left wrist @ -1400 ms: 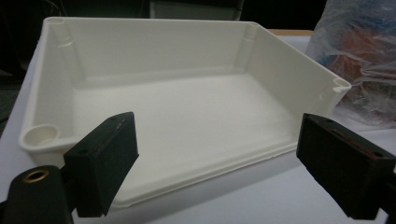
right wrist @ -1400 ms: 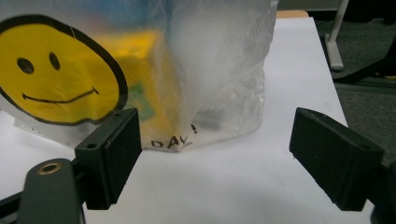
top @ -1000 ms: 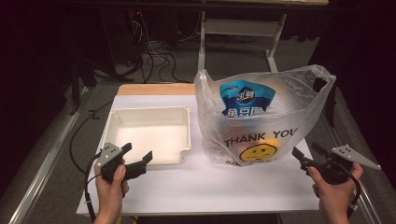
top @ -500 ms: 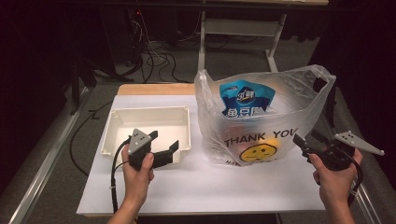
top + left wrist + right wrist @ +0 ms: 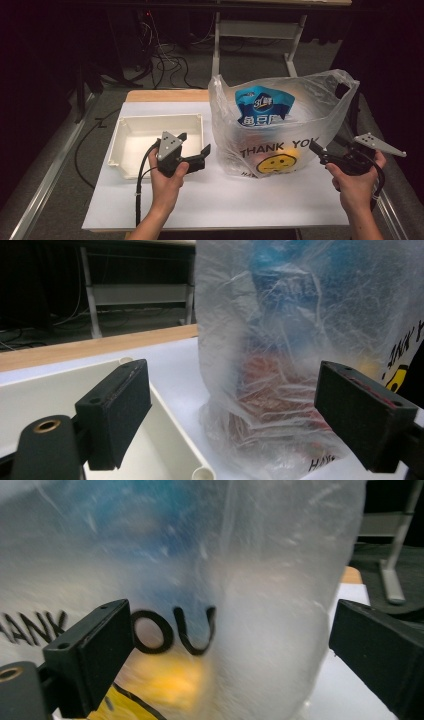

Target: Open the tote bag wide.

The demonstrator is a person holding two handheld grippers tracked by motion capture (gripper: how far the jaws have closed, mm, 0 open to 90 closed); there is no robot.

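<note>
Nothing unpacked yet: the plastic bag point(image 5: 280, 125) stands full toward the table's right edge, white tray point(image 5: 131, 160) beside it bare, left gripper point(image 5: 202, 156) and right gripper point(image 5: 320, 150) flanking it, jaws apart, gripping nothing.

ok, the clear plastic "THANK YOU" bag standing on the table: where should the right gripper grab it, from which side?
Probably the cut-out handle loop at the upper right of the clear plastic "THANK YOU" bag, approached from the right. It stands free above the contents as thin film, while the bulging lower wall looks too wide for the jaws. The right gripper is already open beside that wall, so raise it.
</note>
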